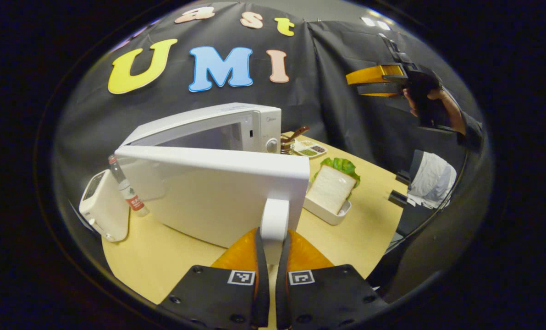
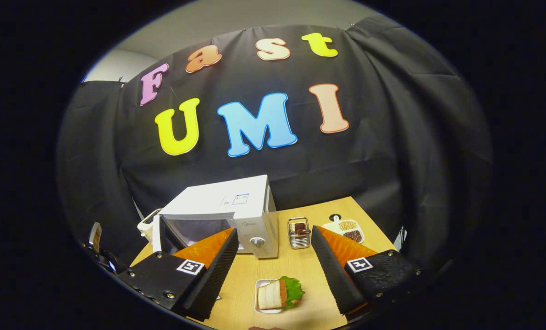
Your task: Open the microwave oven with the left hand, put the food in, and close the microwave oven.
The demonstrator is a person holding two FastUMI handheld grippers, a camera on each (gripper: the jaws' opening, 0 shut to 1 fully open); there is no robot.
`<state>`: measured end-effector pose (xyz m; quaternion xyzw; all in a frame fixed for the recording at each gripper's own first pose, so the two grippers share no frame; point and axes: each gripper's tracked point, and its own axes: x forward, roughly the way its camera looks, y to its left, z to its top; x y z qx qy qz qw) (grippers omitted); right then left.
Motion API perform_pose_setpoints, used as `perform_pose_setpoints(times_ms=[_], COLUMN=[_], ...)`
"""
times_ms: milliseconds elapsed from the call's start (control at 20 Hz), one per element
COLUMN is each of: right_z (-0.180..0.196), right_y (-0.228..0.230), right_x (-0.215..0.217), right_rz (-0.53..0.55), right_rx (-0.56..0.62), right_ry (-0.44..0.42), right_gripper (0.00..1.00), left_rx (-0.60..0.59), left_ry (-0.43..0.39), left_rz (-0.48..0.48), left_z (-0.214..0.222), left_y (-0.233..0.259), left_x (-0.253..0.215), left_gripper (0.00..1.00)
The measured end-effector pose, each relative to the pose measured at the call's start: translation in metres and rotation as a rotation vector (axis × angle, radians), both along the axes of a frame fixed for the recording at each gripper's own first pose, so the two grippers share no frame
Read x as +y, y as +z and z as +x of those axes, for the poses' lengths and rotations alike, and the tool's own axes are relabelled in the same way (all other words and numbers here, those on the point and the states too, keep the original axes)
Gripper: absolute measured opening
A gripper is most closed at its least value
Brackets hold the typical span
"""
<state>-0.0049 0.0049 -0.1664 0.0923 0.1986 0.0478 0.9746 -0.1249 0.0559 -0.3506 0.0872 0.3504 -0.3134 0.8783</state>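
Observation:
The white microwave [image 1: 236, 126] stands at the back of the wooden table with its door [image 1: 213, 192] swung wide open. My left gripper [image 1: 273, 238] is shut on the door's white handle [image 1: 275, 220]. A bread slice with lettuce [image 1: 332, 185] lies in a white tray [image 1: 328, 213] to the right of the door. The right gripper view looks down from high up: the microwave [image 2: 229, 208] with its cavity open, and the sandwich [image 2: 279, 293] in its tray between my fingers. My right gripper [image 2: 273, 270] is open, well above the table. It also appears raised at the upper right in the left gripper view [image 1: 376, 80].
A white appliance [image 1: 103, 211] and a bottle [image 1: 128, 188] stand left of the door. A wire holder [image 2: 299, 233] and a dish of grains [image 2: 348, 229] sit right of the microwave. A person's hand [image 1: 431, 105] holds the right gripper; the table's right edge [image 1: 392, 229] is close.

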Motion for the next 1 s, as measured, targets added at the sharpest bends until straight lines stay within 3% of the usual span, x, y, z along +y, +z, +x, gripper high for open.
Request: perform_pose_setpoints(times_ms=[200,350,600,850,1000], right_z=[-0.001,0.0,-0.01,-0.029,-0.042], right_y=[-0.025,-0.051,-0.1,-0.168,-0.208], right_x=[0.005,0.002,0.014,-0.008,-0.001], right_rz=[0.032,-0.011,0.012,-0.012,0.029], right_rx=[0.07,0.133,0.279,0.45,0.546], right_ry=[-0.015,-0.036,0.001,-0.007,0.022], right_gripper=[0.98,0.98,0.98,0.98,0.98], left_rx=[0.033,0.045,0.044,0.015,0.01], left_ry=[-0.019,-0.027,-0.037,0.001,0.03], left_rz=[0.016,0.03,0.062,0.081,0.092], left_z=[-0.023,-0.034,-0.045,-0.05,-0.05], left_y=[0.005,0.007,0.007,0.012,0.013], left_x=[0.044,0.069,0.108,0.155,0.181], left_gripper=[0.13,0.13,0.13,0.13,0.13])
